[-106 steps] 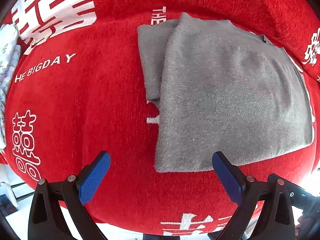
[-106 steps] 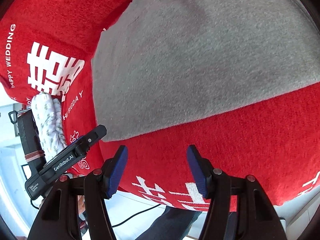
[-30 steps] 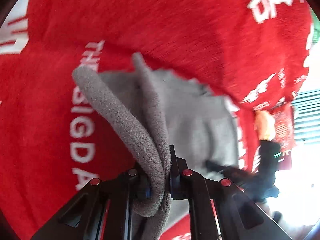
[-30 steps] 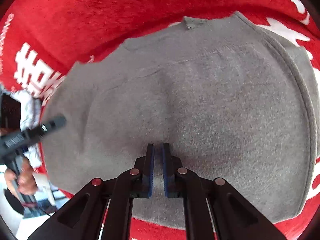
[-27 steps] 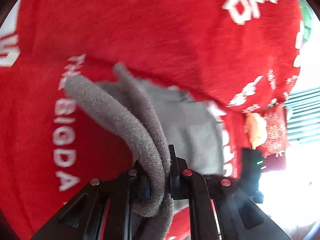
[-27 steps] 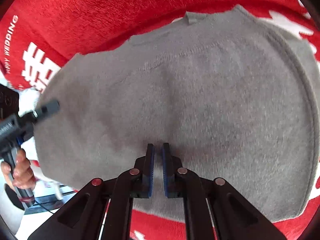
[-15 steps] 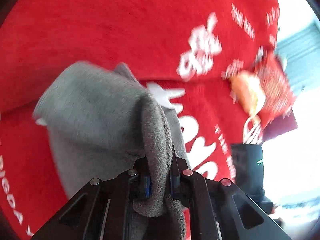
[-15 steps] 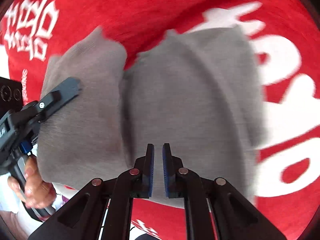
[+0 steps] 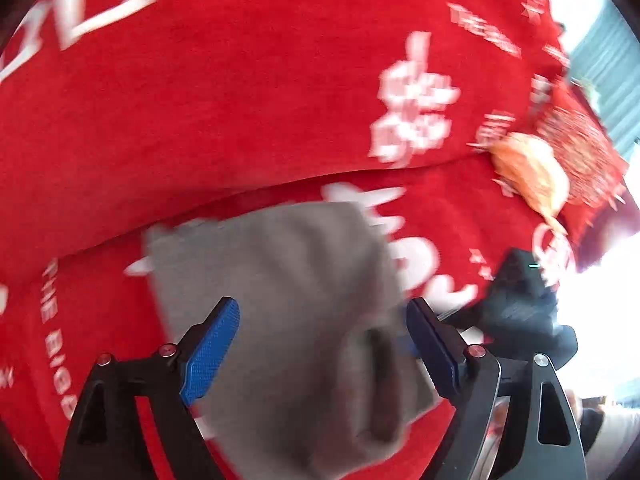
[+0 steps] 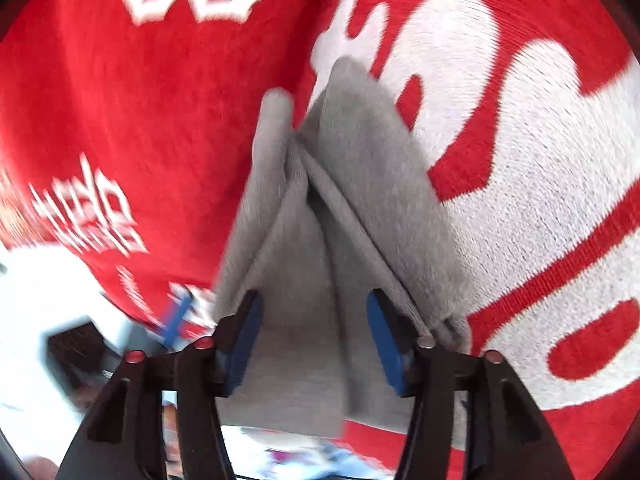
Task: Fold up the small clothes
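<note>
The left gripper (image 9: 322,354) and right gripper (image 10: 314,344) were both opening, letting go of the folded gray garment (image 9: 288,300) lying on the red blanket (image 9: 200,112) at 6 o'clock. Lift straight up—don't drag the fold. An orange tassel (image 9: 528,172) lay at 2 o'clock—not in the way.

1 grey garment (image 9: 288,280), folded, on 1 red blanket (image 9: 200,120); 1 orange item (image 9: 528,172) at blanket's edge; 2 grippers, 2 fingers (image 9: 212,348) ea.
</note>
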{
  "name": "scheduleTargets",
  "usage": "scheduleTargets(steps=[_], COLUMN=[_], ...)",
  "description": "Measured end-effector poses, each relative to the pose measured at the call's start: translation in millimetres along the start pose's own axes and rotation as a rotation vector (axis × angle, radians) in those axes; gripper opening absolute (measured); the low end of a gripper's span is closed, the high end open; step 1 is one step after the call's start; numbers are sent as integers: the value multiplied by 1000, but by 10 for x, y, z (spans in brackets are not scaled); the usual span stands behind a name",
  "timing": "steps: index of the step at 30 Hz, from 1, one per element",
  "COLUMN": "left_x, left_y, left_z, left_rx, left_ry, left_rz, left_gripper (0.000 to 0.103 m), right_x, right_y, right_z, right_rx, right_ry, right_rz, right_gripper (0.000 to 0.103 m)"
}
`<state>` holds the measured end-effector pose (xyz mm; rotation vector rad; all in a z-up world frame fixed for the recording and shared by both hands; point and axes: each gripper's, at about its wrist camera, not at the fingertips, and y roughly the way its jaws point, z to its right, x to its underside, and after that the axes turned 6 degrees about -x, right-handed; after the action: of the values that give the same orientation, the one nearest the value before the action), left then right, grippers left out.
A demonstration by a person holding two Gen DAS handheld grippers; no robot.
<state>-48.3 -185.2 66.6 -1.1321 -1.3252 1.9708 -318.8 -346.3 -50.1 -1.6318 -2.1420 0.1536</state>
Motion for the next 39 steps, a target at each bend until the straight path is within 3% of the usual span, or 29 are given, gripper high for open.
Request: scheduleTargets(steps=[2, 4, 6, 8, 9, 10, 11, 13, 16, 19, 22, 23, 25, 29, 31, 34, 36, 39], left_x=[82, 224, 354, 465, 511, 538, 554, 537, 539, 553, 614, 599, 583, 573, 594, 737, 879, 1090], left_y=[88, 197, 315, 409, 432, 442, 424, 390, 370, 480, 582, 572, 516, 355, 254, 221, 296, 415], left_z=[-239, -537, -720, -836, -876, -859, -869, -830, -776, -720, -684, -683, -694, -713, -712, -655, -632, -569], left_rx=[-64, -141, -186, -216, -223, -225, -226, -216, -213, -200, -177, -183, -197, -224, -236, -241, -244, -260], left_ry=[-63, -143, -182, -211, -229, -242, -259, -275, -249, -224, -218, -219, -205, -185, -178, -175, -185, -191], left_rz=[-43, -88, -134, -166, -174, -172, -160, -139, -115, -130, -139, -139, -143, -170, -169, -197, -227, -271], left_gripper=[86, 86, 86, 86, 86, 86, 86, 86, 86, 86, 87, 87, 87, 87, 87, 87, 87, 87], right_x=[-55, -58, -48, -112, -134, -153, -165, -95, 68, 68, -5, -34, -34, 109, 235, 411, 641, 855], right_y=[-71, -136, 20, 291, 449, 563, 650, 774, 639, 562, 576, 558, 512, 490, 457, 358, 466, 605], right_z=[83, 97, 34, -98, -193, -309, -399, -744, -1062, -973, -636, -526, -541, -755, -945, -1082, -1157, -948], right_rx=[-87, -105, -80, 7, 72, 168, 246, 357, 349, 401, 505, 501, 492, 642, 644, 569, 548, 639], right_ry=[73, 87, 56, -4, -42, -109, -165, -337, -493, -475, -418, -391, -357, -431, -490, -541, -591, -651], right_rz=[25, 19, -19, -83, -110, -143, -169, -182, -148, -113, -112, -105, -79, -56, -55, -105, -189, -295], right_gripper=[71, 71, 71, 71, 65, 20, 15, 14, 14, 14, 18, 18, 20, 24, 25, 22, 21, 21])
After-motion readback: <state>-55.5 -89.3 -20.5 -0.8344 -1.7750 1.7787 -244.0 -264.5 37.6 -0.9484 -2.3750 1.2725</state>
